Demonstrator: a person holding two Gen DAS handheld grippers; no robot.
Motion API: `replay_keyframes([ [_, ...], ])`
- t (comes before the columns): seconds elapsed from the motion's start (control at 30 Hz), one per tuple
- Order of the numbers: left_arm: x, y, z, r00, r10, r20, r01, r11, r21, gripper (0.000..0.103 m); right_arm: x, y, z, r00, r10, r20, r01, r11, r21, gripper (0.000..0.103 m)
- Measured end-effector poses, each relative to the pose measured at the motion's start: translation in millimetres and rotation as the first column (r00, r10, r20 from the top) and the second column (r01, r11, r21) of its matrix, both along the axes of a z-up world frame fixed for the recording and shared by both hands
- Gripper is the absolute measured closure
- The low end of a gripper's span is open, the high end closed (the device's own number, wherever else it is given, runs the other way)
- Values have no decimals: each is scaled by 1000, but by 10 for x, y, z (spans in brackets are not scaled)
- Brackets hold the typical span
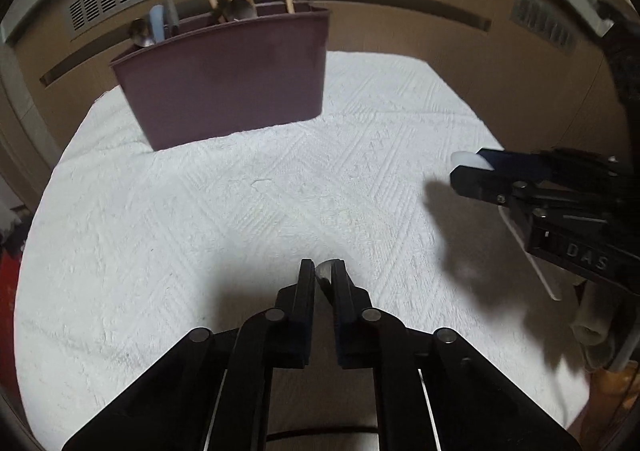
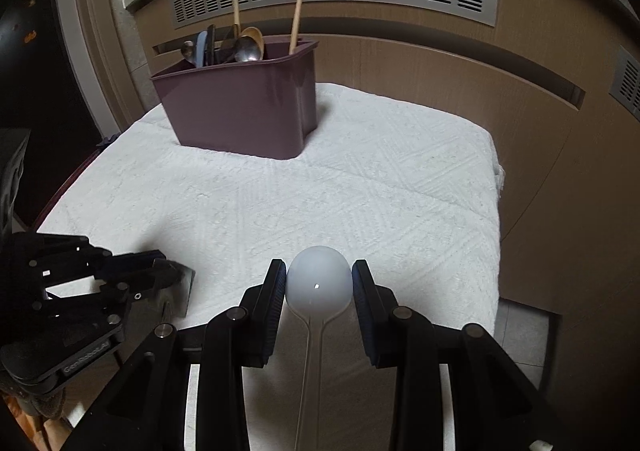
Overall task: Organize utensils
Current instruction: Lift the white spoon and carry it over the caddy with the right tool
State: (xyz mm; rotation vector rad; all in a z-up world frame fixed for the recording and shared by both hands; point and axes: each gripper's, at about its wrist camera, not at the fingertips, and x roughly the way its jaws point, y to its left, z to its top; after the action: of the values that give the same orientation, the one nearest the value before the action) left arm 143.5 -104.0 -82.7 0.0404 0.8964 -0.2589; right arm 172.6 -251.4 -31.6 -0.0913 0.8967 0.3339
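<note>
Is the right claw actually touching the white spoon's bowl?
Touching. The right wrist view shows both fingers of the right claw pressed against the white spoon bowl's sides.

My left hand-held gripper [image 1: 323,279] was matte black, with angular linkage arms, round silver pivot pins and dark blue finger pads. My right hand-held gripper [image 2: 319,281] matched it, lettered "DAS" in grey.

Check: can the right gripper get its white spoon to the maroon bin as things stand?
Probably yes. The right gripper is shut on the white spoon; only bare white cloth lies before the maroon bin, though utensils crowd its left part.
</note>
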Motion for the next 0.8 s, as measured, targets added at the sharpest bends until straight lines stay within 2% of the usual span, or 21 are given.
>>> replay_keyframes([
  [0.1, -27, 163, 101, 999, 0, 43, 1, 1000, -28, 97, 8, 105, 23, 1000, 19, -18, -19, 1000, -1, 72],
  [0.2, -79, 241, 171, 999, -11, 47, 14, 998, -63, 98, 3, 216, 31, 999, 37, -33, -37, 999, -18, 72],
  [0.27, -103, 268, 215, 999, -34, 36, 36, 998, -56, 98, -17, 259, 39, 999, 39, -35, -40, 999, -29, 72],
  [0.47, -206, 418, 525, 989, -25, 149, 30, 999, -36, 101, -62, 271, 120, 998, 39, -39, -40, 998, -42, 72],
  [0.6, -300, 506, 806, 972, -21, 233, 30, 999, -35, 102, -66, 278, 262, 999, 36, -26, -37, 999, -10, 72],
  [0.8, -367, 570, 1170, 934, -20, 356, 17, 1000, 13, 102, -106, 430, 576, 997, 61, 37, -62, 998, 9, 72],
])
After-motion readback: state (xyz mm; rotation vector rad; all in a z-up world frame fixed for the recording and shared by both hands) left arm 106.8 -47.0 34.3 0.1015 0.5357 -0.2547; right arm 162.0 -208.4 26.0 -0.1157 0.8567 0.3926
